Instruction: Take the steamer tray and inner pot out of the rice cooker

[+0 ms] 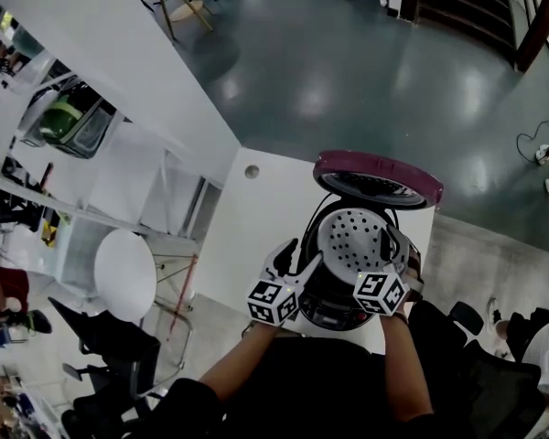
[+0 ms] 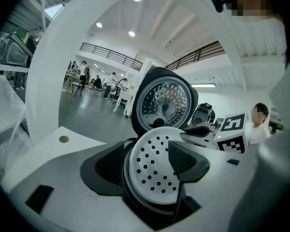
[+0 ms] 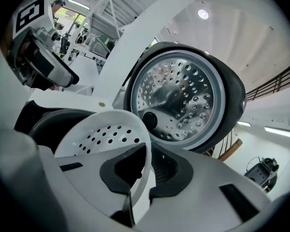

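Over the rice cooker (image 1: 327, 302), right hand-held gripper (image 3: 146, 162) clamps a tilted, white, perforated steamer tray (image 3: 105, 129).

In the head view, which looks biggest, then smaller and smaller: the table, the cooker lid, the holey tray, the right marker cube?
1. table
2. lid
3. steamer tray, tilted and partly covered
4. right marker cube, smallest though nearest the camera
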Tool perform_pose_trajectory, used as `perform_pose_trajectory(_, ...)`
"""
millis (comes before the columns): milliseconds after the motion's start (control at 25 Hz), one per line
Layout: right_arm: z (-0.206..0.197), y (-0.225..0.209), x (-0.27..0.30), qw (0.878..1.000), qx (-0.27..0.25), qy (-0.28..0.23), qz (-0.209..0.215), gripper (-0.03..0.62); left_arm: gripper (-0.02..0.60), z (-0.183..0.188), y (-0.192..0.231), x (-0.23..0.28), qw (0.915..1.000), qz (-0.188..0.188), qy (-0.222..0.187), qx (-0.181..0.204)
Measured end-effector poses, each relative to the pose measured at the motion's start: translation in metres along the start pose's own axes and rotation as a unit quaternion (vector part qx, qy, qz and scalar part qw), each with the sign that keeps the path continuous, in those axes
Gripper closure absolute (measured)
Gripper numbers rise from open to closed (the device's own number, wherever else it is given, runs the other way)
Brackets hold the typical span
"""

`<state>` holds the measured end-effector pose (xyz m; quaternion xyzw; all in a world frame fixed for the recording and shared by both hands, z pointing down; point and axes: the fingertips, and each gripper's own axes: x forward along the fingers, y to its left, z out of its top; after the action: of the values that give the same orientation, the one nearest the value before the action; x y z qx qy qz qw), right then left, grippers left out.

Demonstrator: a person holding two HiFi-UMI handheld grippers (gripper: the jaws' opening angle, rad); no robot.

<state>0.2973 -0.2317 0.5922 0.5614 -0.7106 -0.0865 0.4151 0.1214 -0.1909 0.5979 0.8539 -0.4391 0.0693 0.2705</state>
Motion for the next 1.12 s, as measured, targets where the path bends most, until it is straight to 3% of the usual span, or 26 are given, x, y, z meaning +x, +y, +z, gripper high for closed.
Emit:
perform_pose_trajectory(720,0.051,0.001,-0.042,0.995,-0.083,-0.051,-0.036,0.574,0.334,0.010,-0.002,-0.041,0.9989,-0.002,-0.046,-0.010)
perform_pose_trajectory(960,0.089,-0.006,-0.062,0.991,-0.091,-0.070,-0.062,0.576,0.448,0.020,0.007,-0.065,0.9968,-0.038,-0.065,-0.028)
perform_pose_trajectory(1120,0.114,-0.001,-0.074,0.991,-0.095,-0.072,-0.069,0.576,0.477,0.028,0.018,-0.085,0.9953,-0.056,-0.074,-0.028)
